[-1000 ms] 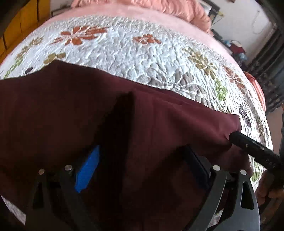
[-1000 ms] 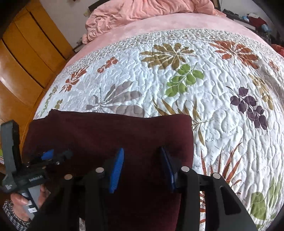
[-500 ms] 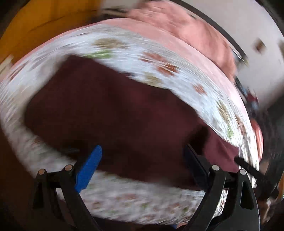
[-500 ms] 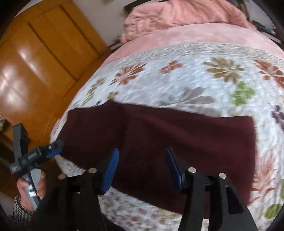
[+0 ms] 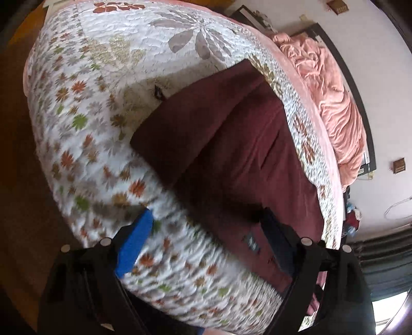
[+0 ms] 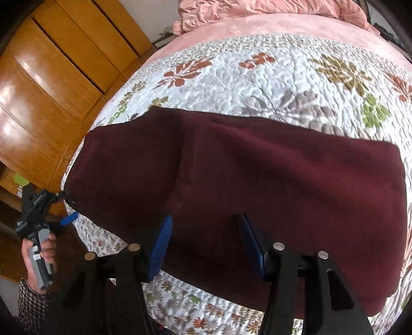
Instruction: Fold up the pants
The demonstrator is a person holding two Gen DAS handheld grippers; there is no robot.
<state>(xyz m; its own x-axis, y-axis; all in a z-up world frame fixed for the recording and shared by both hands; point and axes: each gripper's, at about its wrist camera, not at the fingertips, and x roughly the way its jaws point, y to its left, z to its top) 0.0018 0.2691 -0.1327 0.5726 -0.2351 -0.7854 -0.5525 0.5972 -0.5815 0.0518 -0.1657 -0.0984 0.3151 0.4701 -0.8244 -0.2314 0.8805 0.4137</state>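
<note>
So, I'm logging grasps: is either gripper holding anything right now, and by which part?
Nothing is held. The left gripper and right gripper are both open, and the pants lie loose on the quilt.

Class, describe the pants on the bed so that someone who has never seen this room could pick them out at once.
Start at the bed, covered by a white quilt printed with leaves and flowers, with a pink blanket bunched at its far end. Near the quilt's front edge lie the pants, a flat, folded slab of cloth. They are the only plain, dark maroon thing on that patterned cover.
</note>
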